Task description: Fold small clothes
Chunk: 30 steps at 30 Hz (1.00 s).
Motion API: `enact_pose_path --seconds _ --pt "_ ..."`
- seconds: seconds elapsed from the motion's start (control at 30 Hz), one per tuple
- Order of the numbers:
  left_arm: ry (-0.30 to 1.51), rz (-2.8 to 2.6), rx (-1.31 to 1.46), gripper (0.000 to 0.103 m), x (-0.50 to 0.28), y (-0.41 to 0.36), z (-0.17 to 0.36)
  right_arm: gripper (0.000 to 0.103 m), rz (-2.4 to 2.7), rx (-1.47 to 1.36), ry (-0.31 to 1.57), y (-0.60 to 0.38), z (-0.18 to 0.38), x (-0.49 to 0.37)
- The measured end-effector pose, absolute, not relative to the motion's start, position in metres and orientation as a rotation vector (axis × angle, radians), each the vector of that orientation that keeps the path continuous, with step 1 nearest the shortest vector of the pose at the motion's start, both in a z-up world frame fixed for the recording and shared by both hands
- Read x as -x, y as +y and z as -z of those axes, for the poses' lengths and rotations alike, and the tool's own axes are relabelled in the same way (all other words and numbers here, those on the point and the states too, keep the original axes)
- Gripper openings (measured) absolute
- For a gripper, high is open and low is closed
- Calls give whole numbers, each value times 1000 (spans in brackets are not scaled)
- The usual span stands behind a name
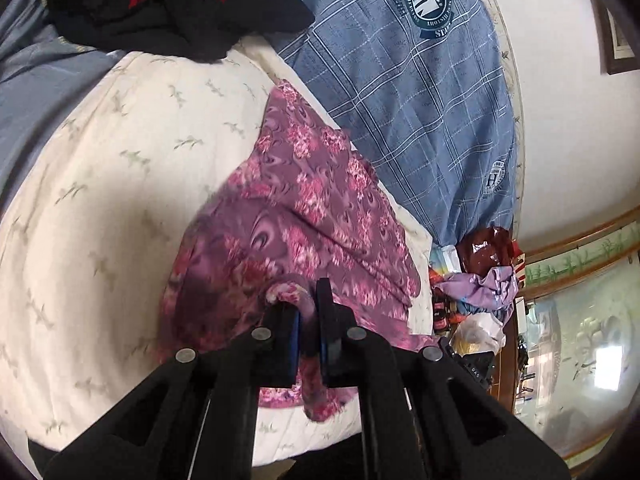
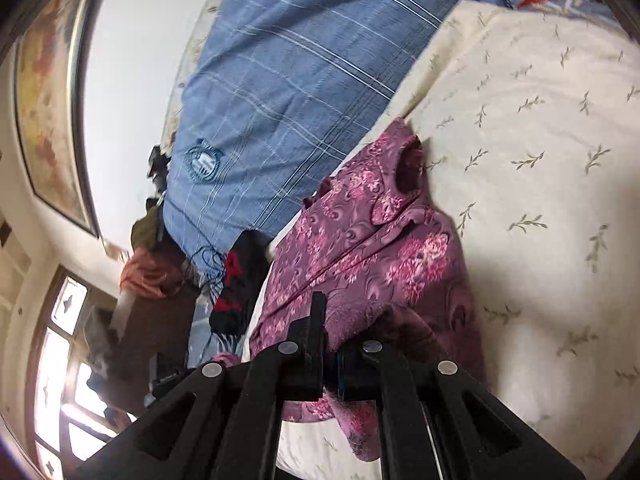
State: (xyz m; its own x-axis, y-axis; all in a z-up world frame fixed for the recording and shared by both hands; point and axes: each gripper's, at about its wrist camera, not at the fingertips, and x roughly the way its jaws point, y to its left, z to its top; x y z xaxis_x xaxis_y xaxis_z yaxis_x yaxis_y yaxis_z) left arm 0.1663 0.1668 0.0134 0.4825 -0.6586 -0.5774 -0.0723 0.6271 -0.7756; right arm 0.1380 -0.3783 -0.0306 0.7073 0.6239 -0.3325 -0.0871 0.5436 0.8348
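Both the left hand-held gripper (image 1: 307, 308) and right hand-held gripper (image 2: 332, 336) pinch the hem of a soft, light purple floral garment (image 1: 304, 208) over the bed (image 1: 100, 184).

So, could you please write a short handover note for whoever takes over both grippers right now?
Left gripper: shut on a bunched edge of the purple floral garment.
Right gripper: shut on another edge of the same garment; the cloth hides one finger.
Where things are: the garment lies rumpled on the cream quilt, beside the blue checked cover. A black and red garment sits further off.
Done: both edges gripped.
Left: no neat fold shows yet; probably spread it flat, fold it, then take the black and red one.
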Motion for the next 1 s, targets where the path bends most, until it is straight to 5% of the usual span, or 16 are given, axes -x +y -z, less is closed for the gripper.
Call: enact_pose_path --seconds 0.5,0.7,0.73,0.77,0.8,0.83,1.0 --pt "955 295 864 5 -327 165 -8 3 -409 -1046 591 -396 13 -258" --pt "1077 328 805 7 -362 158 8 5 -321 -1059 675 -400 34 -308" --pt "1086 353 760 11 -361 154 6 8 -323 -1062 694 -399 39 -311" --pt "1105 385 702 30 -359 148 4 9 -317 -1060 701 -398 41 -310" --pt "1121 390 667 60 -357 145 4 9 -324 -1064 700 -398 43 -309" --pt "1125 377 641 70 -355 143 5 10 -339 -1080 696 -399 45 -305" --pt "1242 425 607 75 -350 129 29 33 -365 -1112 699 -397 49 -286"
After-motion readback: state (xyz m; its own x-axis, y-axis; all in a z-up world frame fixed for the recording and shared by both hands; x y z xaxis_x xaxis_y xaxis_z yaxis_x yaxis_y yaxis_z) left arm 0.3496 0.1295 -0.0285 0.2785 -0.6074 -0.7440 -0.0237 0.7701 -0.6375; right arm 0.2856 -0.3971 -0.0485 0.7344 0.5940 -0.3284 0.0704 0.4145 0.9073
